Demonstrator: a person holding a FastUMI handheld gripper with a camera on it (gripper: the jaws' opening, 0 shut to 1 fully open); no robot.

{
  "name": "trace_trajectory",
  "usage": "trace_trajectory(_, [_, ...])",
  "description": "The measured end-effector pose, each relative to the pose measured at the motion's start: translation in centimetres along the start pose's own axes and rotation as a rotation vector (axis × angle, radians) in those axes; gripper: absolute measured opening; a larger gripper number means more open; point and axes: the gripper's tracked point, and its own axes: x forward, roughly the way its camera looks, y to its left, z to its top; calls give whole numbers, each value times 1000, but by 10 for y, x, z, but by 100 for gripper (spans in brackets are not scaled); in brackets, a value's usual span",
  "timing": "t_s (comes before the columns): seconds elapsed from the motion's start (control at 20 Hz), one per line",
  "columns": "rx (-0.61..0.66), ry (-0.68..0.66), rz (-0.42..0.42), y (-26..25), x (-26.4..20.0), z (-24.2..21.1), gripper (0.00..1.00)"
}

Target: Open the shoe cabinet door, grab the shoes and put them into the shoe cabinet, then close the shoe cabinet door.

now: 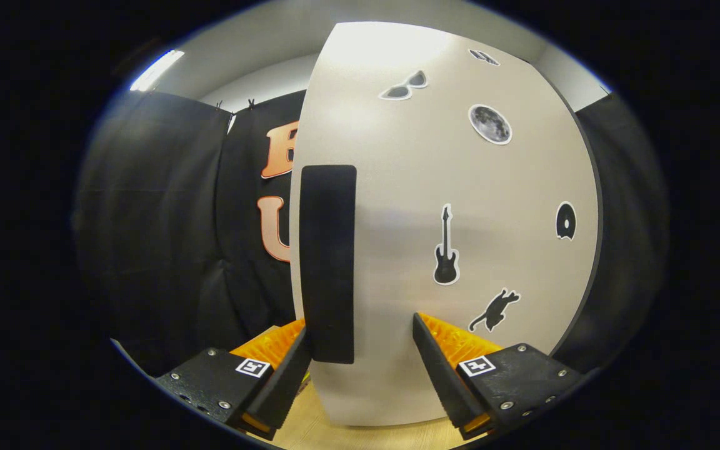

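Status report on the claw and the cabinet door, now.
Claw open, fingers either side of the black handle, not pressing it. Shoe cabinet door right ahead, stickers on its face. Nothing in the way.

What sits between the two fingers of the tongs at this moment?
In the gripper view, the open tongs straddle the black handle on the cabinet door, near the left finger; bare door panel fills the rest.

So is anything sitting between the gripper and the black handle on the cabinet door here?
Nothing visible does. The open gripper is right up at the cabinet door, its two fingers spread, and the lower end of the black handle sits between them, close against the left finger. Whether either finger touches it cannot be told.
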Motion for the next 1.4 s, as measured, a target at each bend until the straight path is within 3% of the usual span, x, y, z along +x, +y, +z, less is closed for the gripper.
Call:
trace_trajectory(0.5, [2, -4, -108, -5, 9, 0, 95])
trace_trajectory(0.85, [28, -14, -104, -2, -1, 8, 95])
trace_trajectory(1.4, [17, 41, -112, -6, -133, 14, 96])
